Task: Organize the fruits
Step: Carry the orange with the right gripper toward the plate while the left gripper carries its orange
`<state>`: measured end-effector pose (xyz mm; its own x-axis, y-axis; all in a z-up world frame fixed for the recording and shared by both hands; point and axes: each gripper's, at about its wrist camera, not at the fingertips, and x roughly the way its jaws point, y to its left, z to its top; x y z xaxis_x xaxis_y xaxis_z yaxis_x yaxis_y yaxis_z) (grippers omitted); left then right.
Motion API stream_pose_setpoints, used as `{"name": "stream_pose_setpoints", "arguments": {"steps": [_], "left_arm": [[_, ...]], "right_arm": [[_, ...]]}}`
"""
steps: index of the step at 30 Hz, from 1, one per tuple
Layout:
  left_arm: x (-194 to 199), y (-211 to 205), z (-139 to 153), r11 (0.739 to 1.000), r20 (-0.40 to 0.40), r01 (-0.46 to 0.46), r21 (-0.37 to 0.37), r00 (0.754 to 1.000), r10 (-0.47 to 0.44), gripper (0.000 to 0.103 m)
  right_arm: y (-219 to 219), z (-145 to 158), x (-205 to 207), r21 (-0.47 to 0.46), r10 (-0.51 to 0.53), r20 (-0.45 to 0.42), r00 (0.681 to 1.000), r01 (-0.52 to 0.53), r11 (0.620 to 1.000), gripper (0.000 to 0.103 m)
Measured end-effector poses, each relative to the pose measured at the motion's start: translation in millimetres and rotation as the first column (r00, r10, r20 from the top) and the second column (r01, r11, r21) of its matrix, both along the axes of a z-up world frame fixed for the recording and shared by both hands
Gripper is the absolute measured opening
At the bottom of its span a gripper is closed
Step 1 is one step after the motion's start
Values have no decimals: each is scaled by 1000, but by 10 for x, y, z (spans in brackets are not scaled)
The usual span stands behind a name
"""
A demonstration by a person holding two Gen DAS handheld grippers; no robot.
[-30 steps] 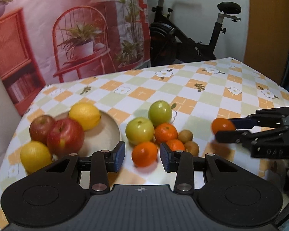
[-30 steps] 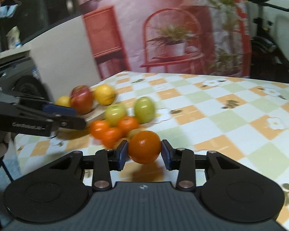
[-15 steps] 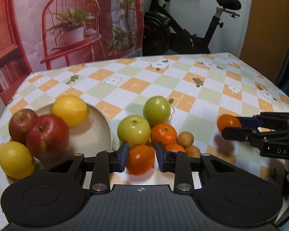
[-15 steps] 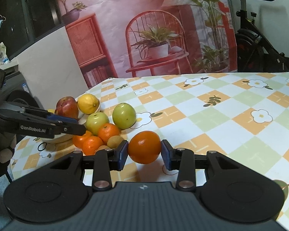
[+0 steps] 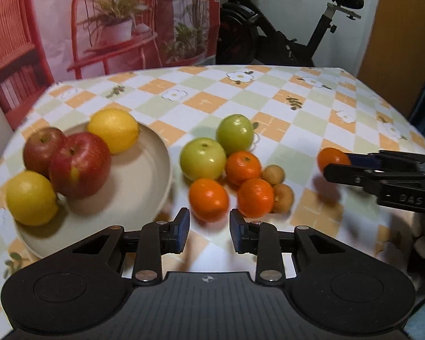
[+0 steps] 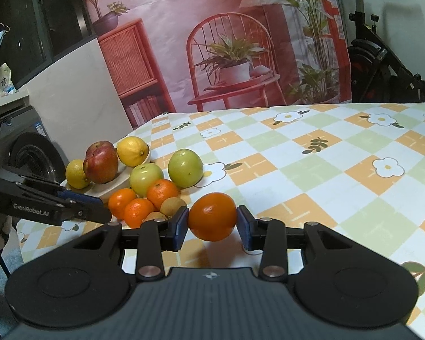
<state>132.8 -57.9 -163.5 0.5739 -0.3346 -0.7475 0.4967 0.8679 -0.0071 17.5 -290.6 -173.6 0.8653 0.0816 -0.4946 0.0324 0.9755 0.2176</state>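
Right tongs (image 6: 212,225) pinched an orange (image 6: 212,216) between both pads, held just above the worktop (image 6: 311,170) — its stem end faced the camera. Left tongs (image 5: 209,228) stood spread, empty, just short of a tangerine (image 5: 208,199). Beyond lay two more tangerines, two green apples (image 5: 203,158) and, left, a plate (image 5: 144,187) — red apples and lemons on it.

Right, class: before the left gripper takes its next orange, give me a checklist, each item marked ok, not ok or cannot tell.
1. Left gripper open and holding nothing: ok.
2. Nearest orange lined up just ahead of its gap: ok.
3. Right gripper shut firmly on its own orange: ok.
4. Right gripper away from the pile: ok.
5. Plate has bare room: ok.
6. Kiwis will stay put when the orange lifts: cannot tell.
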Motion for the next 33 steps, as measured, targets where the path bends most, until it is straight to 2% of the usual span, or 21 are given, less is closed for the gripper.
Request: {"name": "stream_pose_setpoints", "arguments": {"steps": [5, 7, 14, 19, 33], "left_arm": [[39, -28, 36, 1000, 22, -2, 2, 1000, 2, 33], [72, -35, 37, 1000, 13, -16, -19, 1000, 16, 33], [224, -18, -37, 987, -106, -120, -106, 988, 109, 33], [300, -20, -66, 974, -155, -182, -136, 975, 161, 34], [289, -95, -78, 975, -131, -196, -105, 975, 181, 36]], "right_arm": [[8, -3, 5, 0, 4, -3, 1000, -4, 1000, 40], [8, -10, 7, 2, 4, -4, 1000, -4, 1000, 40], [2, -9, 15, 1, 10, -5, 1000, -10, 1000, 40], [-1, -16, 25, 4, 13, -6, 1000, -13, 1000, 40], [7, -25, 23, 6, 16, -6, 1000, -16, 1000, 40]]}}
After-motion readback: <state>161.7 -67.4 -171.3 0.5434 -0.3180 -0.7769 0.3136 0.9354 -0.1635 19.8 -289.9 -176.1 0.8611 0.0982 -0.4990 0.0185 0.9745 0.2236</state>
